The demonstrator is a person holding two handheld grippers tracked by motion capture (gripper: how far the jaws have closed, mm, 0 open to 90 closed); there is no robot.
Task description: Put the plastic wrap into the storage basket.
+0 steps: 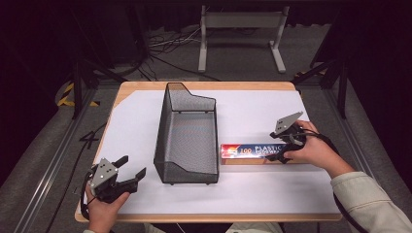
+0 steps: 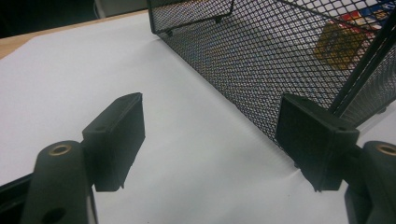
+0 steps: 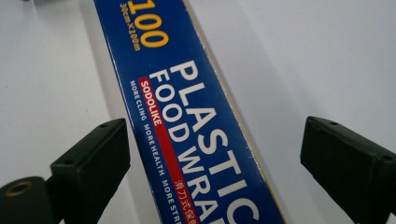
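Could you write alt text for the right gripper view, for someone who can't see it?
A long blue plastic food wrap box lies on a white table between the two open black jaws of the right gripper, which touch nothing.

A: Looks like a lab or recording studio, not a home.
B: Agreed. Black curtains (image 1: 48,39), loose cables on the floor (image 1: 170,41), metal frame rails (image 1: 53,160), hazard tape (image 1: 65,94), white sheet over the wooden surface (image 1: 145,87).

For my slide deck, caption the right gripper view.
Open right gripper straddles the blue plastic wrap box lying on white paper.
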